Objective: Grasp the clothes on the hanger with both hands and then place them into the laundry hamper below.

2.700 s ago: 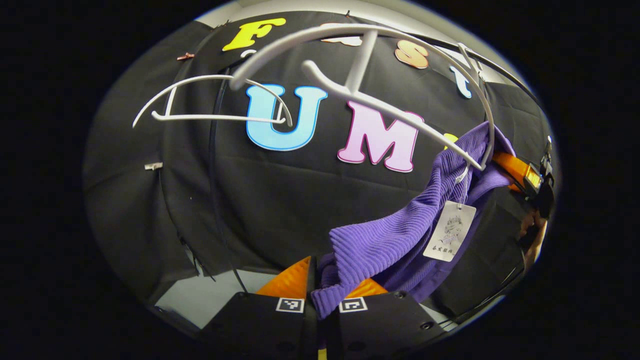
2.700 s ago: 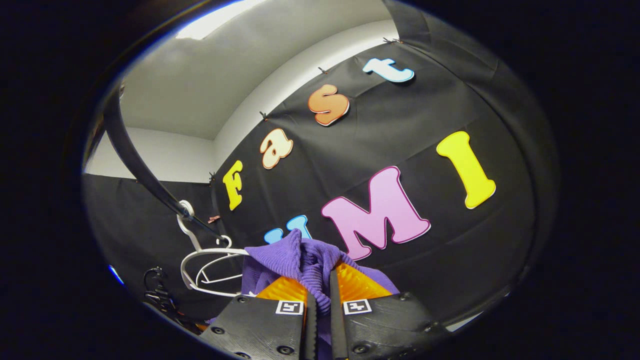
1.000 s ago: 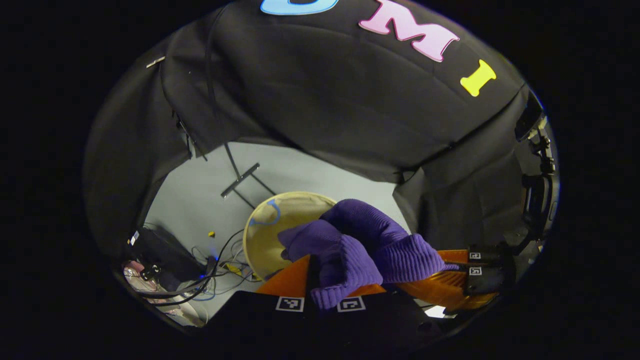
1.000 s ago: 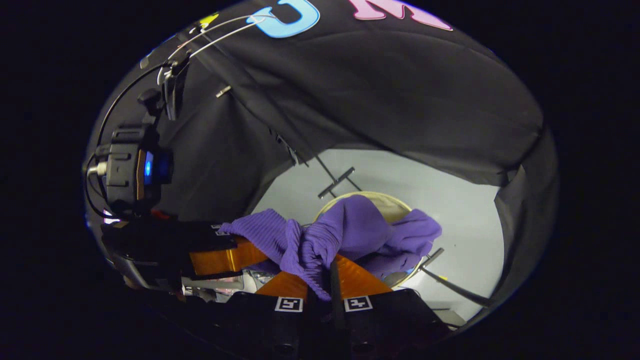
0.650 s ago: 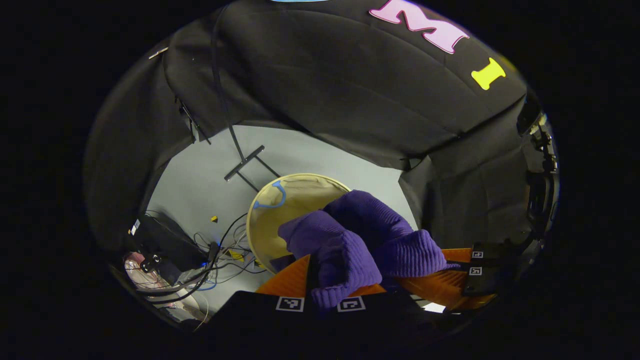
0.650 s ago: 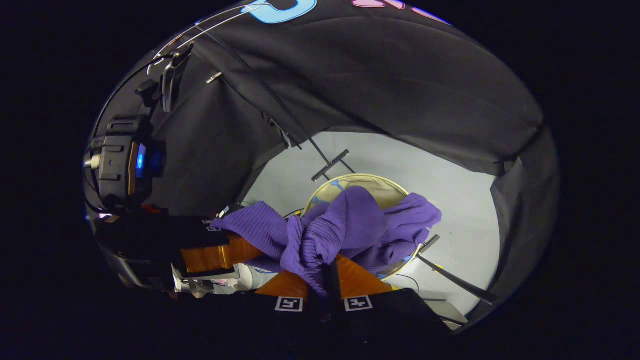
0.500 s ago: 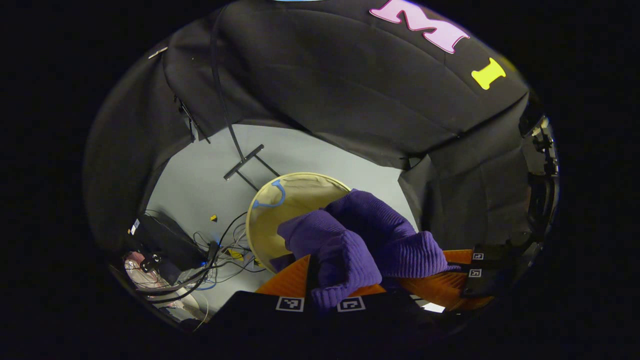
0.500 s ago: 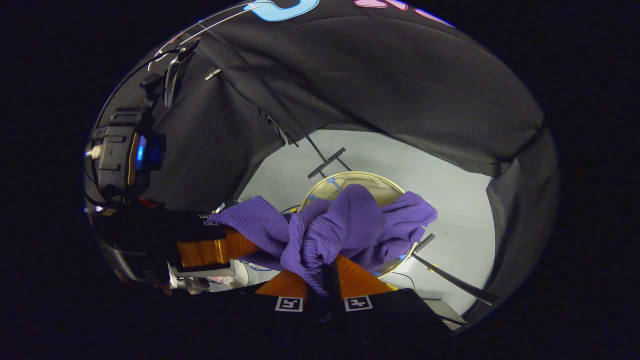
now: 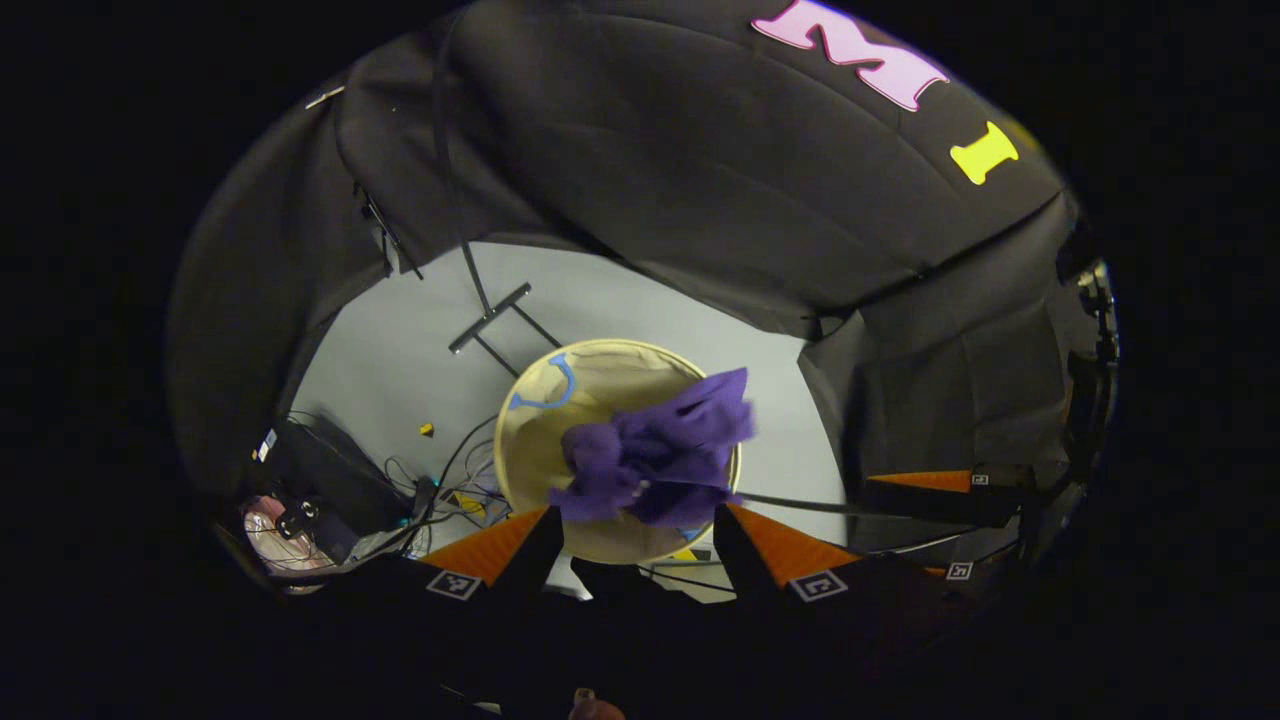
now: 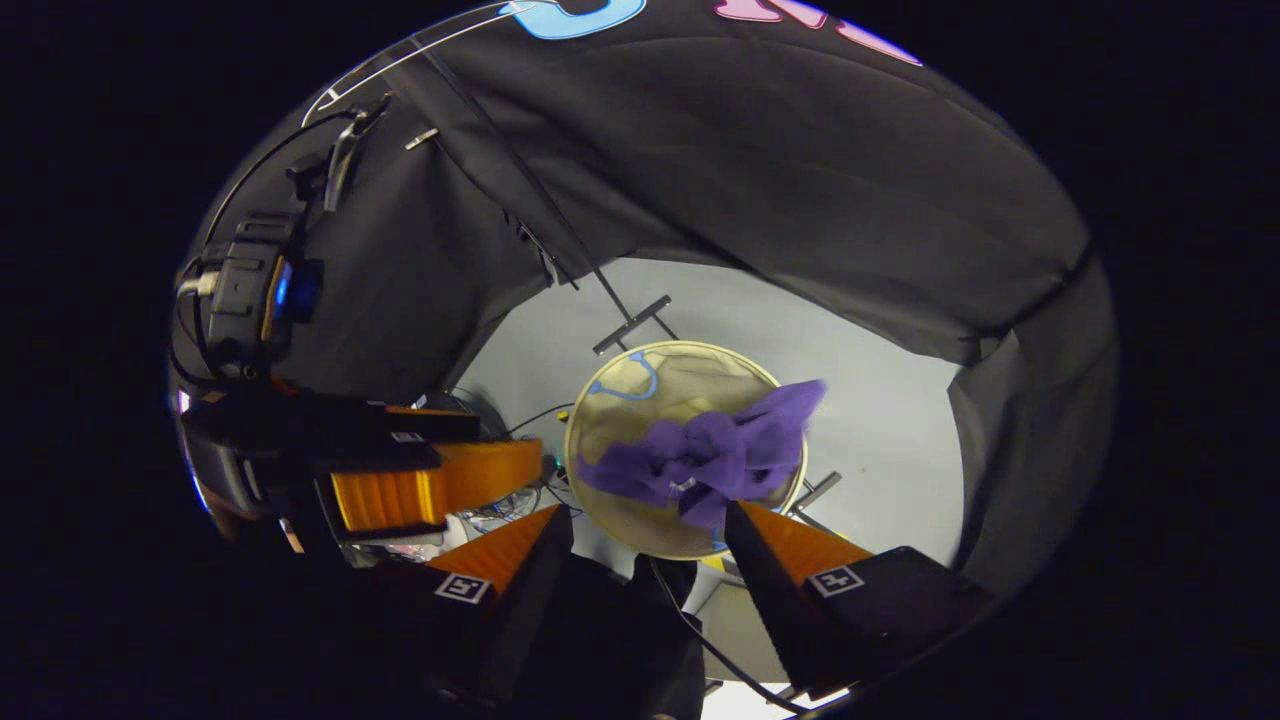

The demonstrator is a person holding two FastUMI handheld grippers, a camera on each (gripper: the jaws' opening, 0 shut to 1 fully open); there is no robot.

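Both your tongs, left gripper (image 9: 630,525) and right gripper (image 10: 648,525), gape empty; below them the purple ribbed knit garment (image 9: 655,460) drops into the round beige fabric hamper (image 9: 530,445), nearly done.

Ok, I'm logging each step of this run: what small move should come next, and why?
Probably draw both hand-held grippers back up and clear of the laundry hamper. The left hand-held gripper and the right hand-held gripper both stand open with nothing between their fingers, and the purple garment is over the hamper's mouth, one corner reaching past the rim.
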